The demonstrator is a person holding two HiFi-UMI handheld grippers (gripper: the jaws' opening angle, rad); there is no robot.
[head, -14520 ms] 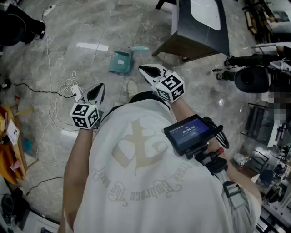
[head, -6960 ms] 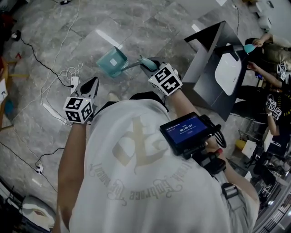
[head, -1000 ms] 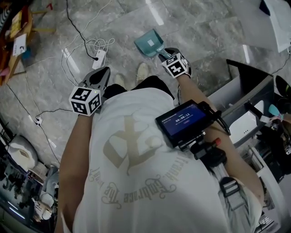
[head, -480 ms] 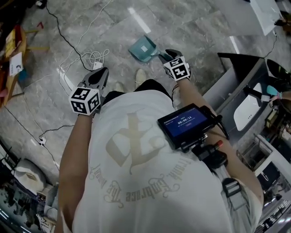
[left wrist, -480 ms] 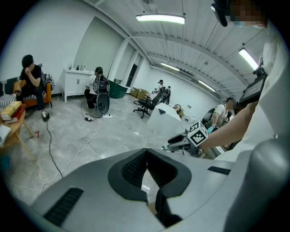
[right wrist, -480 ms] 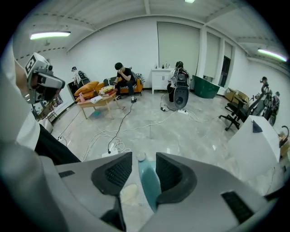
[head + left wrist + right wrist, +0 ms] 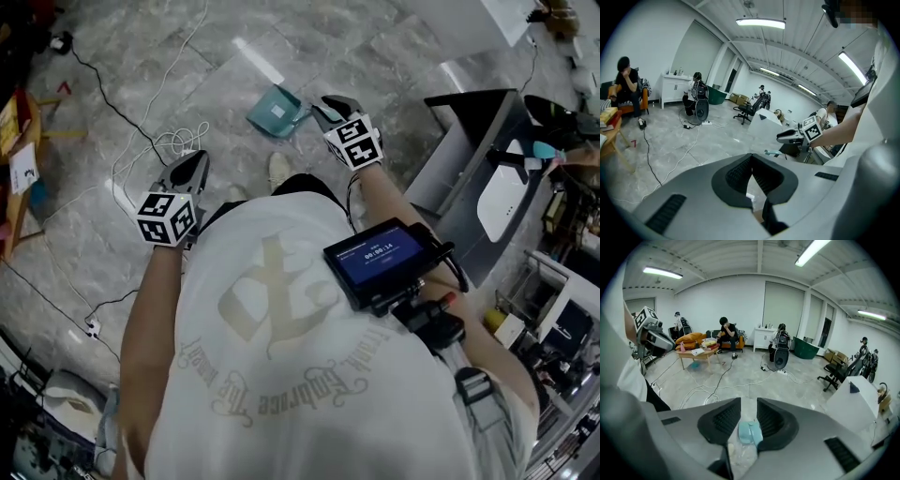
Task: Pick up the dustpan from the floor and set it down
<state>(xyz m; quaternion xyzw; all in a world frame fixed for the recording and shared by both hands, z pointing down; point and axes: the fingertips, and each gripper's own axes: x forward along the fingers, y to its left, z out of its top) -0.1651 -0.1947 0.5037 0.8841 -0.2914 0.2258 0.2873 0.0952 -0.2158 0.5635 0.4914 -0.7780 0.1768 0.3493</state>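
Head view: teal dustpan lies on the floor, just beyond your right gripper. Set-down looks done.
Left gripper view: your left gripper is closed on nothing.
Right gripper view: jaws closing, pads clear of the dustpan handle, which shows through their gap.
Remaining: draw clear.

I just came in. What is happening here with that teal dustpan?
A person stands holding a gripper in each hand. The teal dustpan lies on the grey floor, its handle toward the right gripper. That gripper hangs above the handle; its jaws are closing, but they do not press on it. The left gripper is shut and empty, off to the side.
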